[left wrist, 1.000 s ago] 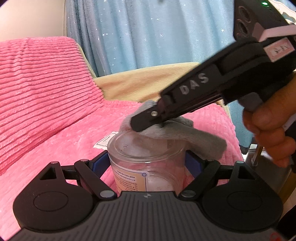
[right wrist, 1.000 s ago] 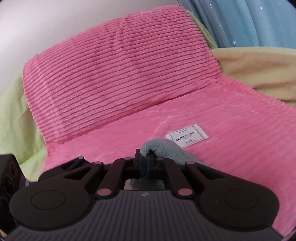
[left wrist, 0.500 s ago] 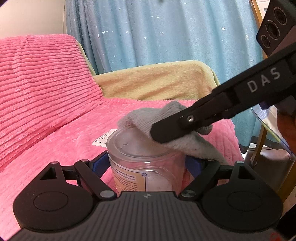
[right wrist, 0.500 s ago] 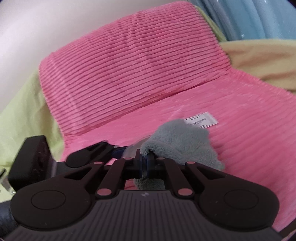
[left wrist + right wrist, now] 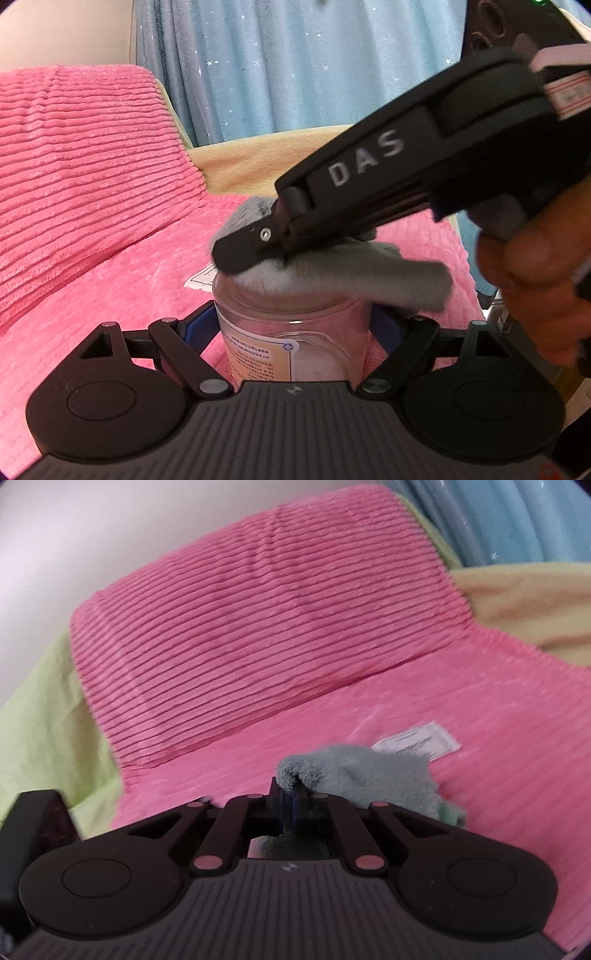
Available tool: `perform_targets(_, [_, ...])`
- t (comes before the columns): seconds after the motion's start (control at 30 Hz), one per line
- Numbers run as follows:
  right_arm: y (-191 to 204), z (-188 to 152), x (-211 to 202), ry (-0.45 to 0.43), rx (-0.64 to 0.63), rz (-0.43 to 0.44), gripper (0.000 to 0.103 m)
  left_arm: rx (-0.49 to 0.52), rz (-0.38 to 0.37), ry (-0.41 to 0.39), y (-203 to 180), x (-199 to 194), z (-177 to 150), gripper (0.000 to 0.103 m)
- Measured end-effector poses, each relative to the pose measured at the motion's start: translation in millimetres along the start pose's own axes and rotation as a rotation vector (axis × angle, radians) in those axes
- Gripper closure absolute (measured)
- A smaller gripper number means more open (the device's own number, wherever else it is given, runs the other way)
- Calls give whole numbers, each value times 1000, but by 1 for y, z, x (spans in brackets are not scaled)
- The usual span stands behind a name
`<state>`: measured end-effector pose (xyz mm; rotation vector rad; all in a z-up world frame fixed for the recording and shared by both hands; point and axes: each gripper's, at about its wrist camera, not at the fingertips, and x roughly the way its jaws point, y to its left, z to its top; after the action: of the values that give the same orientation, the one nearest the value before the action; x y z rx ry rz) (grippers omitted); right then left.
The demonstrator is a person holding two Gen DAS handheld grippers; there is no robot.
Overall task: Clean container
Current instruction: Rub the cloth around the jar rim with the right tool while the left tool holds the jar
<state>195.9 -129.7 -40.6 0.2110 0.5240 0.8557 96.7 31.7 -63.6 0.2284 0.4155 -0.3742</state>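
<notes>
My left gripper (image 5: 293, 325) has its jaws clamped on both sides of the clear round plastic jar with a printed label (image 5: 291, 332); the jar stands up straight between them, over the fuzzy pink striped blanket (image 5: 110, 266) on the sofa; I cannot tell if its bottom rests on the blanket. My right gripper (image 5: 288, 805) has its jaws squeezed together on a soft grey fluffy cloth (image 5: 351, 277); in my left view the cloth lies flat across the top of the jar and hangs over the side nearest the hand (image 5: 535, 288) that holds the right gripper. So I think I am in the middle of wiping, and the top is the part getting rubbed; the cloth is blurry there. I cannot tell how clean the jar is; the clear wall looks a bit cloudy low down. I cannot tell if the sides and the inside have been wiped, so how much is left I cannot say.
</notes>
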Motion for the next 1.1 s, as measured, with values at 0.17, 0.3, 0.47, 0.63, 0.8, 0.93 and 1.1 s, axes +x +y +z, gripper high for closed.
perform_targets(0.17, [0, -2, -3, 11, 8, 18, 102, 4, -2, -2, 0, 0, 0, 18])
perform_targets(0.3, [-1, -6, -10, 30, 18, 45, 101, 5, -2, -2, 0, 0, -1, 18])
perform_targets(0.47, [-2, -11, -18, 53, 30, 78, 101, -7, 11, -1, -5, 5, 3, 18])
perform_targets(0.63, [-3, -16, -27, 76, 42, 112, 101, -3, 6, -3, 1, 6, 2, 18])
perform_targets(0.8, [3, -17, -17, 70, 61, 131, 101, 8, 12, 0, 0, 7, 2, 18])
perform_targets(0.93, [15, -12, 1, 51, 16, 85, 101, -1, 9, 0, 1, 6, 1, 18])
perform_targets(1.1, [23, -6, 13, 32, -68, -15, 102, -28, 1, -1, 7, 8, 1, 18])
